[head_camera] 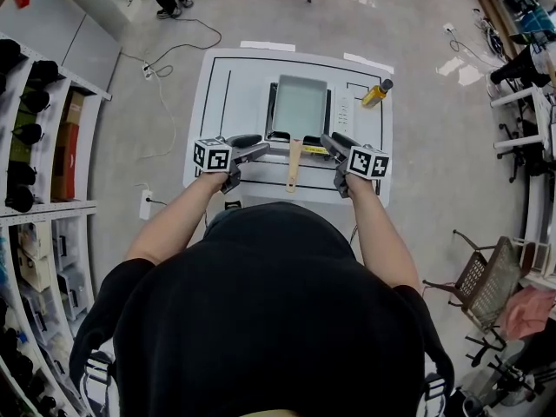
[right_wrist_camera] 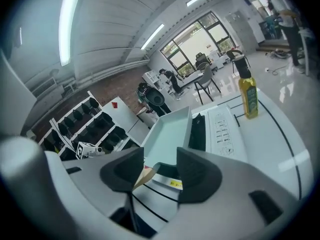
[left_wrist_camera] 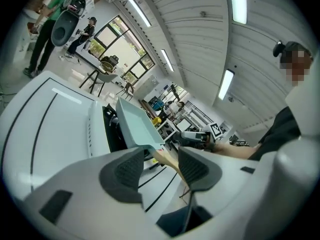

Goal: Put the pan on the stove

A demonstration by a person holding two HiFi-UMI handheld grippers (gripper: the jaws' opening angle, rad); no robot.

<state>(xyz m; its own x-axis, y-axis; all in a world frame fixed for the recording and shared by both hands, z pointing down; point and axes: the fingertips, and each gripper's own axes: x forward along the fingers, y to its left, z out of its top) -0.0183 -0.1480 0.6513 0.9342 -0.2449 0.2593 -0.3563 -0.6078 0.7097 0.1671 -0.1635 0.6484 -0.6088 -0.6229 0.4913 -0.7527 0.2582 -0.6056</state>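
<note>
White table point(head_camera: 217, 111), pan point(head_camera: 300, 107) on stove point(head_camera: 343, 113), handle point(head_camera: 294, 165) between left gripper point(head_camera: 254, 146) and right gripper point(head_camera: 332, 143) (fingers point(right_wrist_camera: 197, 171) apart)

A white tabletop point(head_camera: 217, 102) marked with black lines stands on a grey floor point(head_camera: 434, 129). A stove point(head_camera: 344, 115) sits at its middle, and a bottle of yellow oil point(head_camera: 375, 94) stands upright just right of the stove.
</note>
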